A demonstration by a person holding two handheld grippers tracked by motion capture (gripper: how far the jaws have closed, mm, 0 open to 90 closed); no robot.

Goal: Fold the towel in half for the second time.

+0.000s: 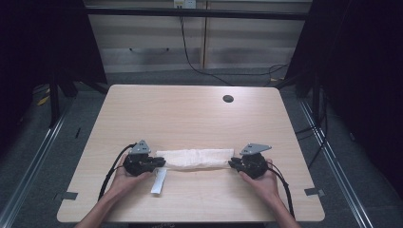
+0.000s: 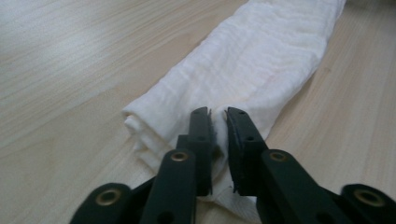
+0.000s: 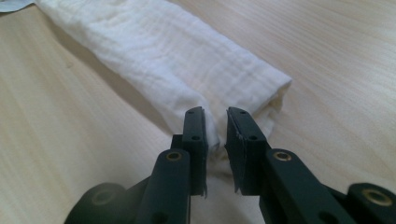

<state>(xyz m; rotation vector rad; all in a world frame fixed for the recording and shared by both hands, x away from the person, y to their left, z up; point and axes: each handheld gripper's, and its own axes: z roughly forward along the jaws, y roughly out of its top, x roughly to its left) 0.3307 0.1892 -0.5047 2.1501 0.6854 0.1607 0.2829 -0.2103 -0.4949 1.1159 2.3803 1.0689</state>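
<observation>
A white cloth (image 1: 197, 158), folded into a long narrow band, lies across the near part of the wooden table (image 1: 190, 114). My left gripper (image 1: 161, 162) is at its left end. In the left gripper view the jaws (image 2: 218, 114) are pinched on the edge of the cloth (image 2: 261, 60). My right gripper (image 1: 233, 164) is at the right end. Its jaws (image 3: 215, 114) stand close together with the near corner of the cloth (image 3: 154, 51) between them. A narrow white strip (image 1: 159, 180) trails from the left end toward the front edge.
A dark round cable hole (image 1: 228, 99) sits at the back right of the table. Grey tape marks lie near the front left corner (image 1: 70, 195) and front right corner (image 1: 313, 192). Cabinets and cables stand beyond the far edge.
</observation>
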